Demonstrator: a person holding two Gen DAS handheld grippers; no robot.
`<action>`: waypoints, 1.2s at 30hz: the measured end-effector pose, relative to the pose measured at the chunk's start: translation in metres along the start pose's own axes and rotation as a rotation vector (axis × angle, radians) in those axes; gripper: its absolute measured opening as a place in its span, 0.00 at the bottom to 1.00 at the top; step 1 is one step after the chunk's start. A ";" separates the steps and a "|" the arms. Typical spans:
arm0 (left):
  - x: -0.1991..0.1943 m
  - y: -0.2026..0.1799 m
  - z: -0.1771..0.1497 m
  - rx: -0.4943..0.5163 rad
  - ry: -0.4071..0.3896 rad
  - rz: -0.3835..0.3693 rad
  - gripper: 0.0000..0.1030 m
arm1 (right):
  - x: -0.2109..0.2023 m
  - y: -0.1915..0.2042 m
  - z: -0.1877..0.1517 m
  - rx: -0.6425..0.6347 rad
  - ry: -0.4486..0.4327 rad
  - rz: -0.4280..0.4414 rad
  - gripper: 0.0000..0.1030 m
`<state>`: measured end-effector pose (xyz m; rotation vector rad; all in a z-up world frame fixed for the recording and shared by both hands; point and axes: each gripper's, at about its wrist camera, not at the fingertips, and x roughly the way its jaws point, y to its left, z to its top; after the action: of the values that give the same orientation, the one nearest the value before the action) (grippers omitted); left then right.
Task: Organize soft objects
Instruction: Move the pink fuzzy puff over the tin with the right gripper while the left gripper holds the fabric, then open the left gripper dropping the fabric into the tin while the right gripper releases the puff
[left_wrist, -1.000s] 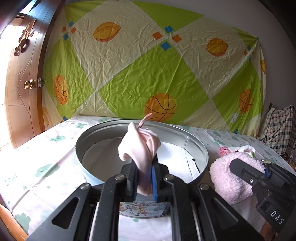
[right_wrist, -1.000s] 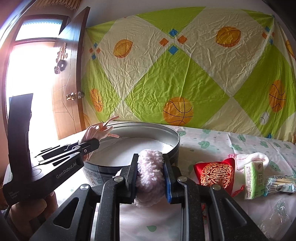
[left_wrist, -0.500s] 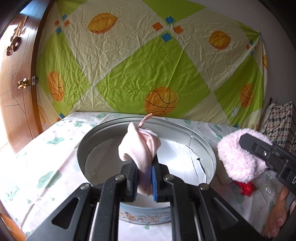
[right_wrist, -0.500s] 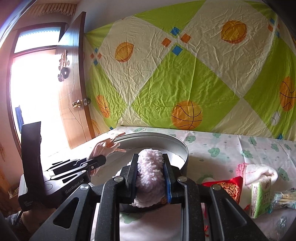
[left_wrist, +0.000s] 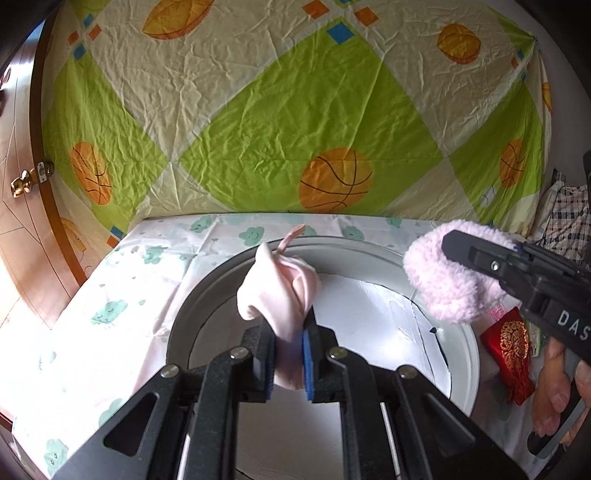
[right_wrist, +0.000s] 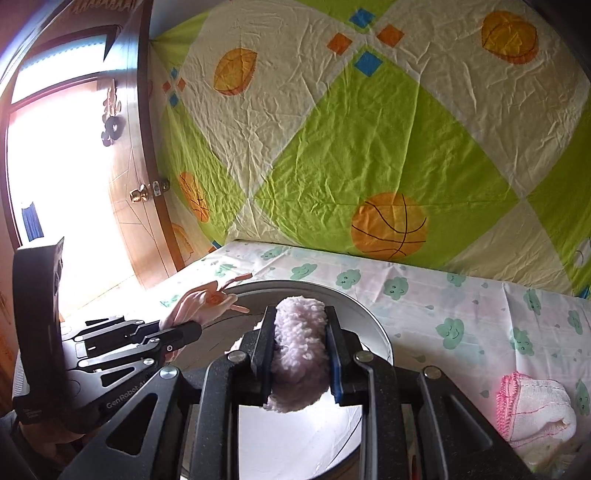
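Two grippers are in view, each clamped on one soft thing, and one round metal tin (left_wrist: 192, 314) sits on the cloud-print tablecloth (left_wrist: 122, 295) below them. Other soft items on the table: one red embroidered pouch (left_wrist: 511, 343) and one white cloth with pink edging (right_wrist: 535, 410).

Readable writing is scarce: "DAS" shows on the right gripper's body in the left wrist view, and "GenRobot" (the rest cut off) on the left gripper's body in the right wrist view.

The left gripper (left_wrist: 288, 354) has its jaws drawn nearly together on a pale pink cloth (left_wrist: 277, 291), which bunches up above the blue pads and hangs a little below them; it is held over the open tin. The right gripper (right_wrist: 300, 354) is closed part way on a fluffy pink piece (right_wrist: 299, 350), squeezed between its pads, also above the tin and near its right rim in the left wrist view (left_wrist: 450, 280).

A green and cream sheet with basketballs (right_wrist: 369, 147) hangs behind the table, and a wooden door (right_wrist: 133, 184) stands at the left.
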<state>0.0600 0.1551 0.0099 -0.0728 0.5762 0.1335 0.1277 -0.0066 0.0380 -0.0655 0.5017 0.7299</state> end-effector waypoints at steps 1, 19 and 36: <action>0.004 0.003 0.004 -0.002 0.015 -0.001 0.09 | 0.009 -0.002 0.001 0.007 0.023 -0.003 0.25; 0.072 0.019 0.027 0.047 0.249 0.047 0.09 | 0.088 -0.024 -0.002 0.009 0.274 -0.065 0.25; 0.091 0.025 0.021 0.050 0.341 0.050 0.16 | 0.105 -0.028 -0.009 -0.021 0.369 -0.110 0.26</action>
<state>0.1427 0.1918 -0.0230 -0.0322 0.9220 0.1559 0.2086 0.0355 -0.0217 -0.2491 0.8355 0.6169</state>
